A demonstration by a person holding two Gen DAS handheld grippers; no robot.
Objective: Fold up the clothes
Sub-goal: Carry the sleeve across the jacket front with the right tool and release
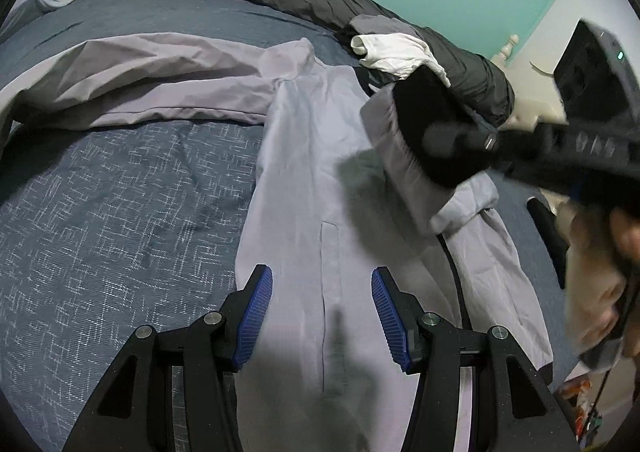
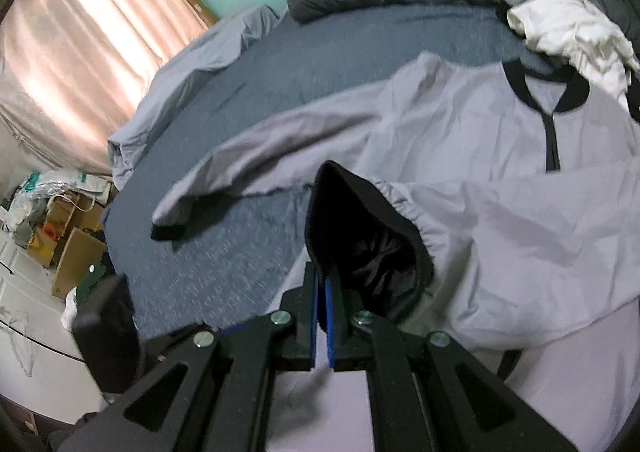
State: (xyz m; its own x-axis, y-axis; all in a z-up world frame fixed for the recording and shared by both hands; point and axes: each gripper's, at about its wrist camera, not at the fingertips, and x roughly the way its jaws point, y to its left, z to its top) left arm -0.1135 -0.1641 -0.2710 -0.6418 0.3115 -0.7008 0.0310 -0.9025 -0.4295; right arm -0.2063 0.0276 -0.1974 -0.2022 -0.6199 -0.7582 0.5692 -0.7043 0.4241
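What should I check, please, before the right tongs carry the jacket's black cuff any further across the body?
1. Right tongs gripping the black cuff: ok, its edge is pinched between the closed pads.
2. Left tongs free: ok, open above the jacket with nothing between the pads.
3. Jacket body flat on the bed: not ok, wrinkled, with its right edge bunched.
4. Other sleeve placed: not ok, spread outward over the bed, not yet folded in.
5. White garment clear of the fold: cannot tell, it lies close to the collar.
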